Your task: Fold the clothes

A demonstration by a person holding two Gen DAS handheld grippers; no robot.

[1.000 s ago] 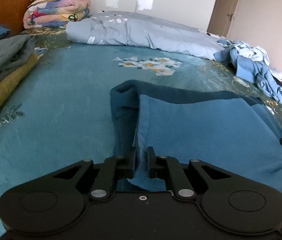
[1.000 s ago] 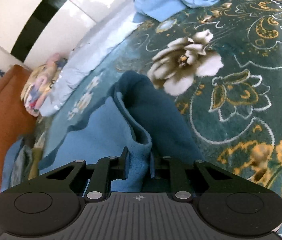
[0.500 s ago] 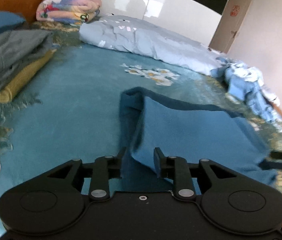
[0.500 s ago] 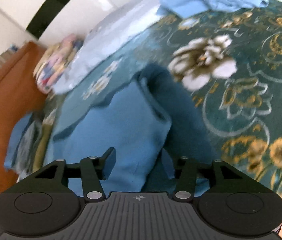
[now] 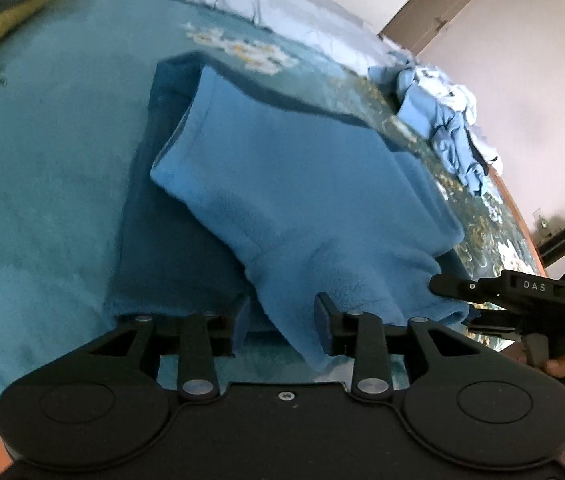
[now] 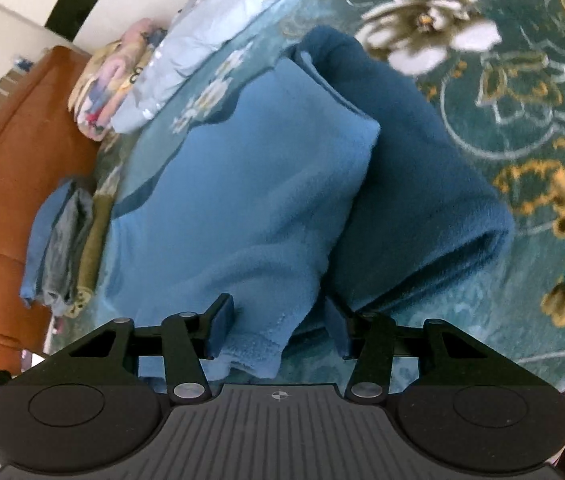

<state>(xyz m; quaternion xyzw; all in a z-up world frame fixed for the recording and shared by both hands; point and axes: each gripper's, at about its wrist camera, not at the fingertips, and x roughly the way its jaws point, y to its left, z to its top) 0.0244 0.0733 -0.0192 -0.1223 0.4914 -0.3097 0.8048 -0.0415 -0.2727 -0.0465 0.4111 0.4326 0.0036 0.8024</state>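
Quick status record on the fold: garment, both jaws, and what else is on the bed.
garment: blue fleece, light side folded over the darker layer, lying on the bed cover
left gripper: jaws opening; fleece edge between them, not pinched
right gripper: jaws closing; fleece edge between them, pads not pressing
other clothes: folded stack; loose light-blue heap
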